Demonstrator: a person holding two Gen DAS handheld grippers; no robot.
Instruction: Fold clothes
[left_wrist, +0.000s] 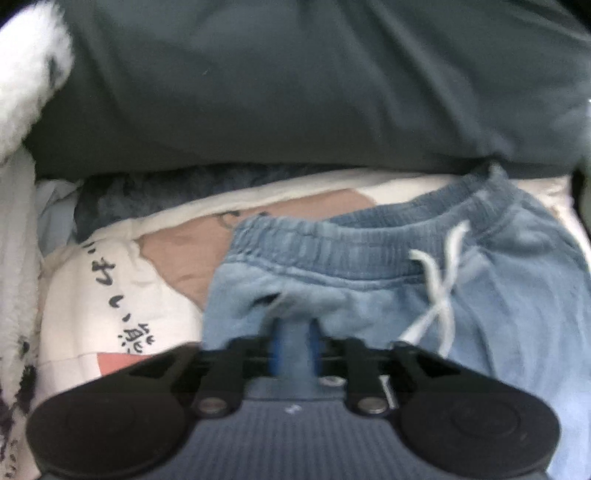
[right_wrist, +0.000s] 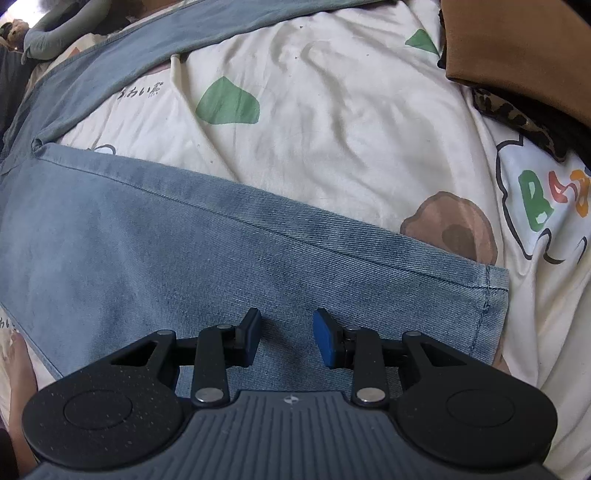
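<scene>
Light blue denim trousers (left_wrist: 369, 295) lie on a printed cream sheet, with their elastic waistband (left_wrist: 332, 251) and white drawstring (left_wrist: 439, 288) in the left wrist view. My left gripper (left_wrist: 295, 332) is closed on a raised fold of the denim just below the waistband, and the cloth fills the gap between its blue pads. In the right wrist view a trouser leg (right_wrist: 184, 258) lies flat, its hem (right_wrist: 491, 306) to the right. My right gripper (right_wrist: 286, 328) hovers over that leg near the hem, open, with only the flat cloth below.
The cream sheet (right_wrist: 332, 110) carries green and brown prints. A dark grey pillow (left_wrist: 295, 92) lies beyond the waistband, with a white fluffy blanket (left_wrist: 26, 74) at the left. A brown garment (right_wrist: 517, 55) and leopard-print cloth (right_wrist: 517, 118) sit at the right. A person's bare skin (right_wrist: 22, 369) shows at the left edge.
</scene>
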